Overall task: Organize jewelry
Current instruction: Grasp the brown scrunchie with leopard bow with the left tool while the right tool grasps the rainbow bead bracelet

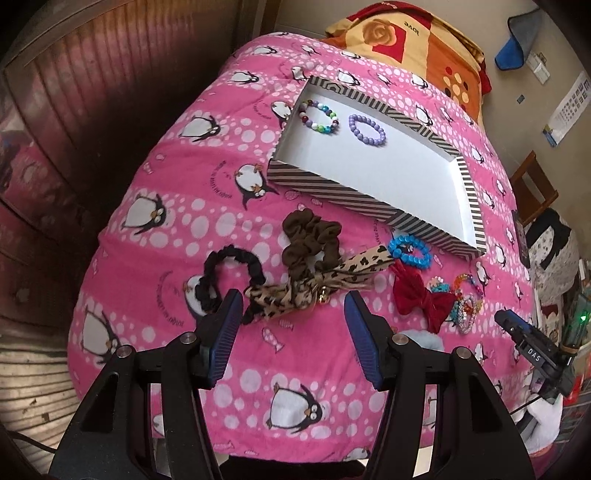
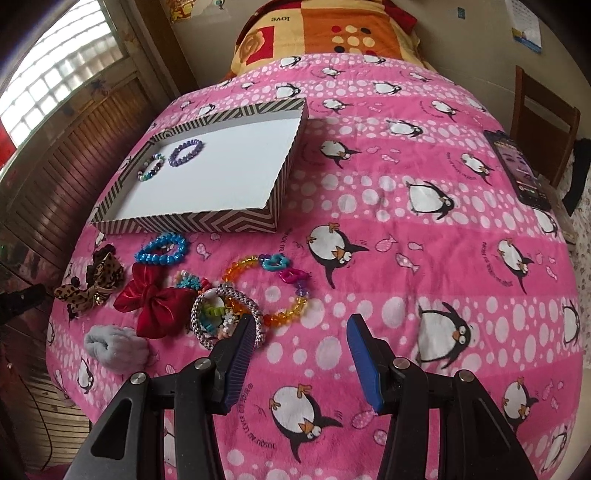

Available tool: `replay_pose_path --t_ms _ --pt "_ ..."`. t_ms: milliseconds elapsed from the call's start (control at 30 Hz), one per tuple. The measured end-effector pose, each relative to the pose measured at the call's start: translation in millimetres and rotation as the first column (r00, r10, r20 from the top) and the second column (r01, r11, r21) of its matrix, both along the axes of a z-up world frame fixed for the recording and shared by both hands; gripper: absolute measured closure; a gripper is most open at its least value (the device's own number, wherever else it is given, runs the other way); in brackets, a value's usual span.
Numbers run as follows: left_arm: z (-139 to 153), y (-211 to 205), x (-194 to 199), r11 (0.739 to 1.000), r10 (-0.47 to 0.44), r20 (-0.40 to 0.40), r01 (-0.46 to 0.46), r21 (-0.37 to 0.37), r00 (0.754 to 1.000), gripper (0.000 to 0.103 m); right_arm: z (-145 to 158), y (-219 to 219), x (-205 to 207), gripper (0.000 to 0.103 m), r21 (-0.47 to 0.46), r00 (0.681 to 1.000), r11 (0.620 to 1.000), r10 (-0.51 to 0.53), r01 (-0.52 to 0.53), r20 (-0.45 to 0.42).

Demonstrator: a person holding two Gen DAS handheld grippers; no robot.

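A striped box lid point(image 1: 332, 186) point(image 2: 207, 221) lies on the pink penguin blanket. It holds a multicolour bead bracelet point(image 1: 318, 117) point(image 2: 150, 168) and a purple bead bracelet point(image 1: 366, 129) point(image 2: 185, 151). In front of it lie a blue bead bracelet point(image 1: 409, 252) point(image 2: 162, 248), a red bow point(image 1: 421, 298) point(image 2: 153, 301), a leopard bow point(image 1: 295, 291) point(image 2: 92, 282), a brown scrunchie point(image 1: 310, 240), a black scrunchie point(image 1: 229, 277) and an orange bead bracelet point(image 2: 273, 291). My left gripper point(image 1: 291, 306) is open above the leopard bow. My right gripper point(image 2: 301, 330) is open, just right of a braided bracelet point(image 2: 225, 317).
A grey fluffy scrunchie point(image 2: 114, 349) lies near the blanket's front edge. A phone point(image 2: 517, 168) lies at the right edge of the bed. A patterned pillow point(image 2: 332, 33) is at the back. A wooden chair point(image 2: 543, 110) stands to the right, a wooden door point(image 1: 74, 110) to the left.
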State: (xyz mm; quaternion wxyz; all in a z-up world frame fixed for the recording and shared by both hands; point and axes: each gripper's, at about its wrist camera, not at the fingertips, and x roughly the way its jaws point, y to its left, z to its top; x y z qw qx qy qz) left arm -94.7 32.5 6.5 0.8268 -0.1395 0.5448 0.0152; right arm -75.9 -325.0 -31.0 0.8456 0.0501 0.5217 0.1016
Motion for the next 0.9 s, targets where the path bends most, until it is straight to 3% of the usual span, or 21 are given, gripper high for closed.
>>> replay_pose_path --t_ms 667,833,867,900 --pt "-53 -38 71 0.986 -0.11 -0.101 0.122 0.116 0.989 0.046 -25 15 34 0.054 -0.041 1.0 0.999 0.021 -0.022 -0.011" --pt "-65 -42 78 0.979 -0.142 -0.108 0.156 0.134 0.984 0.047 -39 19 41 0.076 -0.05 0.999 0.998 0.025 -0.027 -0.027" --pt "-69 -42 79 0.978 -0.155 -0.111 0.168 0.126 0.982 0.051 -41 20 41 0.078 -0.055 0.999 0.998 0.03 -0.031 -0.023" --pt "-72 -41 79 0.979 -0.157 -0.114 0.17 0.116 0.981 0.068 -41 21 40 0.081 -0.06 0.999 0.998 0.032 -0.032 -0.011"
